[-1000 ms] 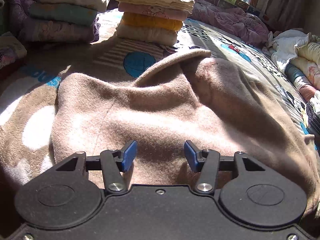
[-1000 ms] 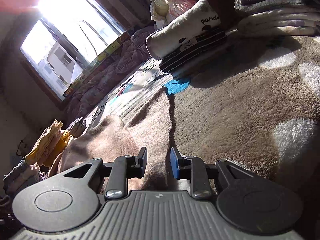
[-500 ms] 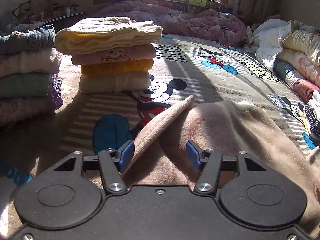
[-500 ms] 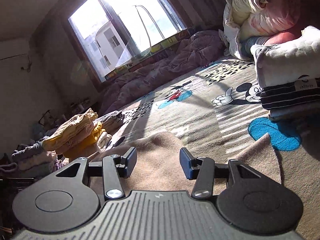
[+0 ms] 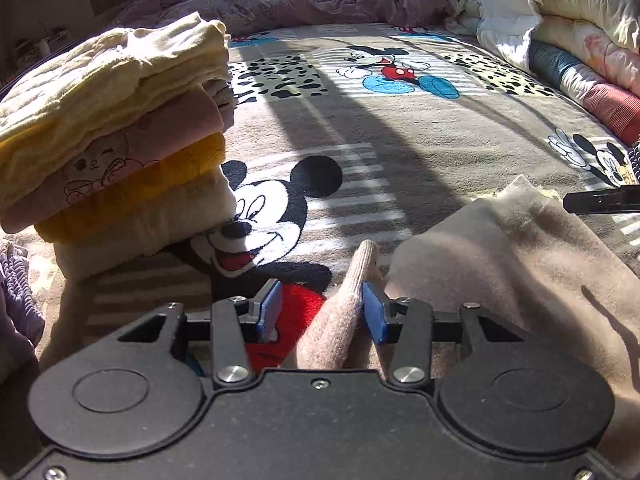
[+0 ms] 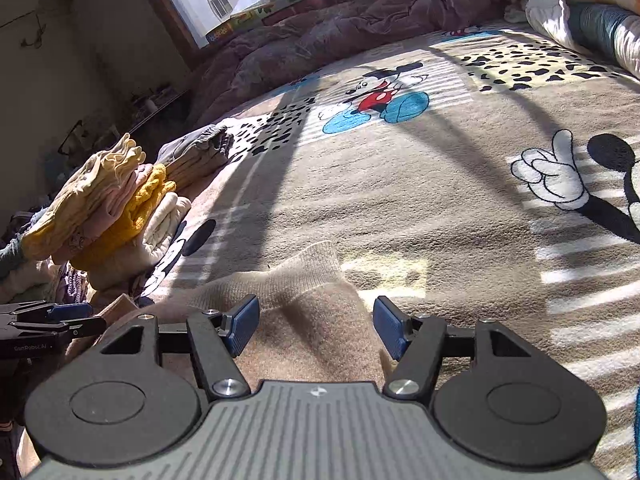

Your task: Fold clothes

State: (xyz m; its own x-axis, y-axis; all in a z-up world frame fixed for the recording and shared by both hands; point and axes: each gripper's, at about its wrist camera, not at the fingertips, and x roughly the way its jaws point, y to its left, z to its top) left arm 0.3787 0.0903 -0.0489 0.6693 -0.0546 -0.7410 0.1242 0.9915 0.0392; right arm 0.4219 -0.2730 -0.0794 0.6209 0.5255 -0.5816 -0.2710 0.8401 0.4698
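Beige sweater (image 5: 500, 264) spread on the bed (image 5: 380, 140), over the cartoon blanket, toward the near edge. Left tool (image 5: 320, 312) with jaws apart, a raised fold of the sweater between them, touching only the right pad. Right tool (image 6: 316, 324) spread wide above the ribbed hem. Stack of folded clothes (image 5: 116, 128) well to the left.

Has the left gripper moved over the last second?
Yes. The left gripper moved forward toward the folded stack, which now looms larger and closer.
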